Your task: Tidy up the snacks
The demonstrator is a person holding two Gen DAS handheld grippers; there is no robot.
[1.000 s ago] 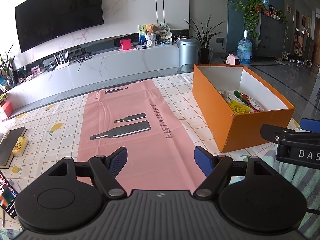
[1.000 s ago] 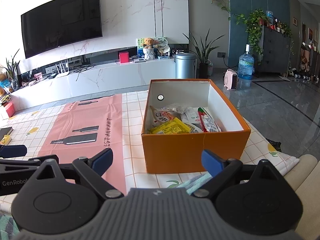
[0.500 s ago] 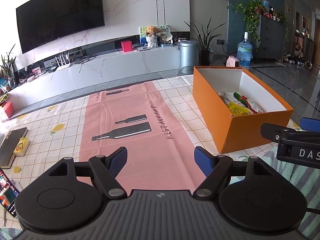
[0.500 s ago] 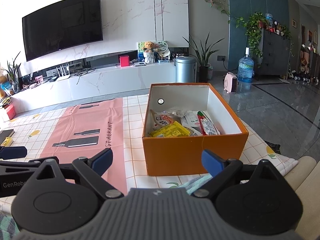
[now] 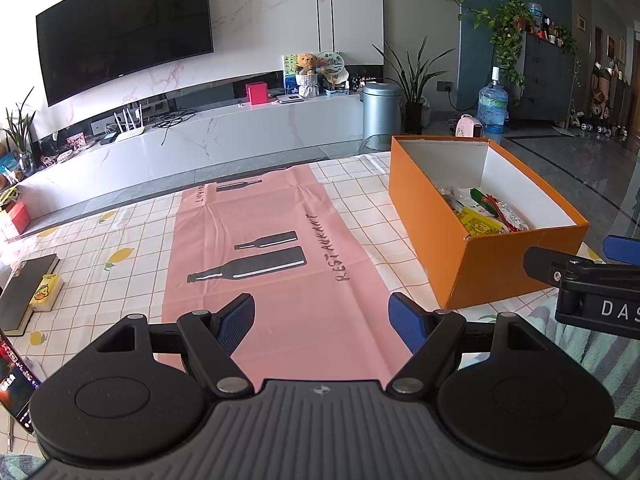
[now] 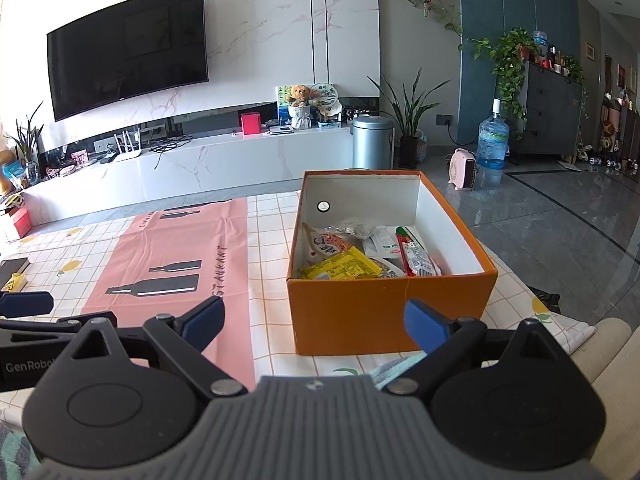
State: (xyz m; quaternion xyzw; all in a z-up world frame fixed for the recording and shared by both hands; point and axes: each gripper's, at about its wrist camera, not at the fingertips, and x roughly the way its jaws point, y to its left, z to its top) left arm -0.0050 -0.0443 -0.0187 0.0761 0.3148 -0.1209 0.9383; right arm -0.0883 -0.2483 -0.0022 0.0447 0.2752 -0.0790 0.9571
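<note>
Both cameras have lifted and tipped a little since the earlier frames, so the orange box point(image 6: 390, 312) sits lower in each view; nothing on the table has shifted. Left gripper point(image 5: 321, 317) hangs over the pink mat point(image 5: 276, 240) to the left of the box, fingers spread, nothing held. Right gripper point(image 6: 314, 320) faces the box's near wall, fingers likewise apart and bare; snack packets point(image 6: 360, 254) lie inside the box.

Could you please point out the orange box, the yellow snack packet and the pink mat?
orange box point(image 6: 384, 312), right wrist view, near outer wall.
yellow snack packet point(image 6: 344, 266), right wrist view, packet face.
pink mat point(image 5: 276, 280), left wrist view, bare middle.
</note>
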